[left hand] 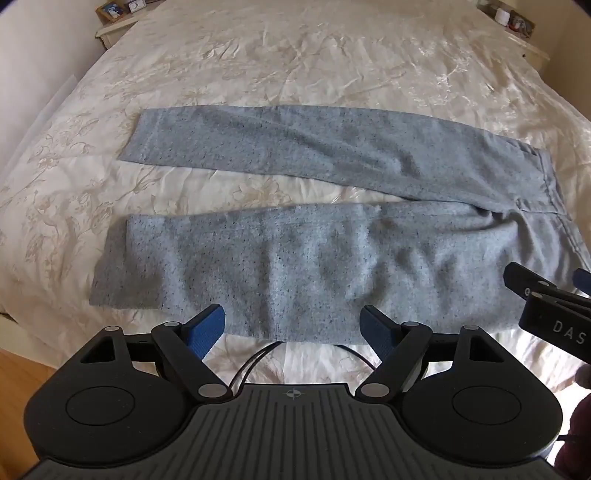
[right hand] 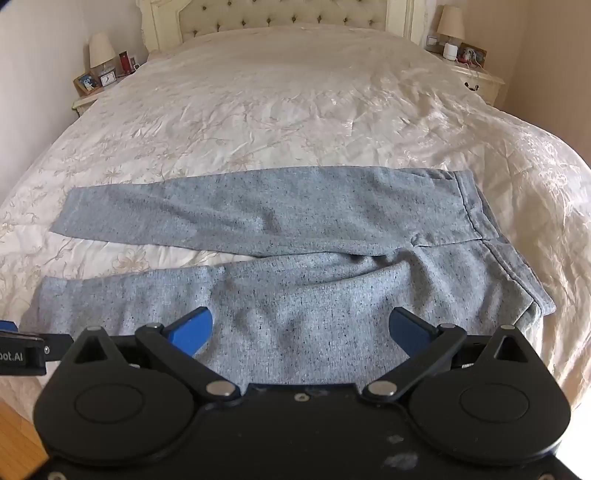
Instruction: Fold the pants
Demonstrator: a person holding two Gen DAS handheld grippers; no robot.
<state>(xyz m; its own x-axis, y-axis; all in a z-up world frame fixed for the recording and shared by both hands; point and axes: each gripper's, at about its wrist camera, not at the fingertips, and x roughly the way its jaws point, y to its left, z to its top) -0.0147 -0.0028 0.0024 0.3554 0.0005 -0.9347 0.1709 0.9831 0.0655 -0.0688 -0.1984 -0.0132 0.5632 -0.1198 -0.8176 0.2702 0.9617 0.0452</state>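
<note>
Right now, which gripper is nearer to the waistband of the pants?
Right. The right gripper hangs over the seat of the pants, close to the waistband. The left gripper is at the near leg's edge, toward the hems, farther away.

My left wrist camera sits behind my left gripper, at the foot-side edge of the bed, looking forward and down, close over the nearer trouser leg. My right wrist camera sits behind my right gripper, facing up the bed toward the headboard, tilted less steeply. Both views share the pants and bedspread. Each view catches the other gripper at its edge.
</note>
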